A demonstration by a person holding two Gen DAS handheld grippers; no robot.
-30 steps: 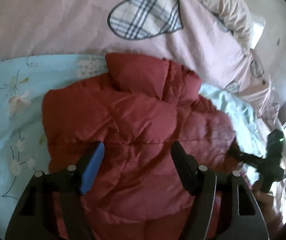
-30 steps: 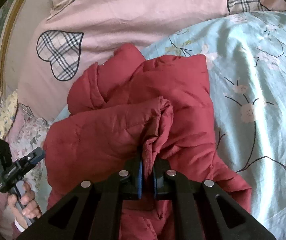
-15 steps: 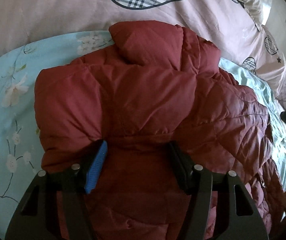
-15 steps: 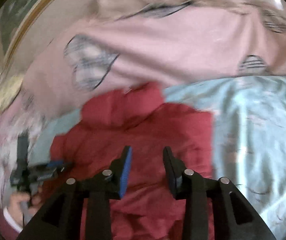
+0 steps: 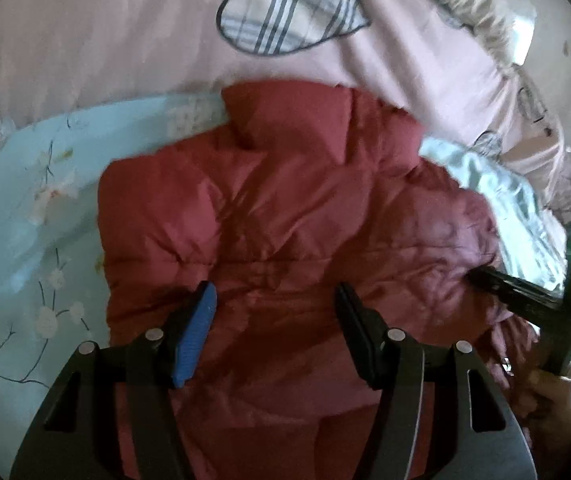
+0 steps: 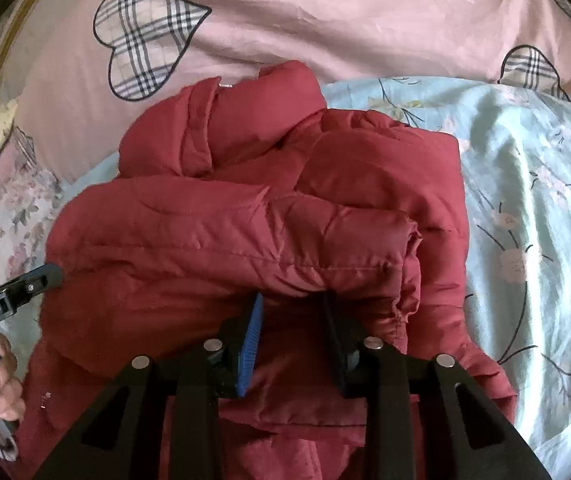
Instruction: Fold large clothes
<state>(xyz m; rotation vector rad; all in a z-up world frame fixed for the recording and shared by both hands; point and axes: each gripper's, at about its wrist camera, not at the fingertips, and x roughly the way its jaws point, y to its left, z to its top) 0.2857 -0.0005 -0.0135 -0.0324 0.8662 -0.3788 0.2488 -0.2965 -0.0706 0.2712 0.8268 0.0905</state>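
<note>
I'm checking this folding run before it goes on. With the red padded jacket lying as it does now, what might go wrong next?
1. The folded sleeve looks puffy and lies loose on the red jacket; with both tongs open, it may spring back.
2. The right tongs have their tips under the sleeve's edge and could drag it when pulled away.
3. The blue floral sheet is wrinkled, so sliding the jacket may bunch it.

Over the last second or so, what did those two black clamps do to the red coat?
The right gripper had a fold of the red puffer jacket pinched shut; it has let go and now hangs open over the sleeve folded across the front. The left gripper dipped closer to the jacket, then drew back, open throughout. The jacket has stayed on the light blue floral sheet.
</note>
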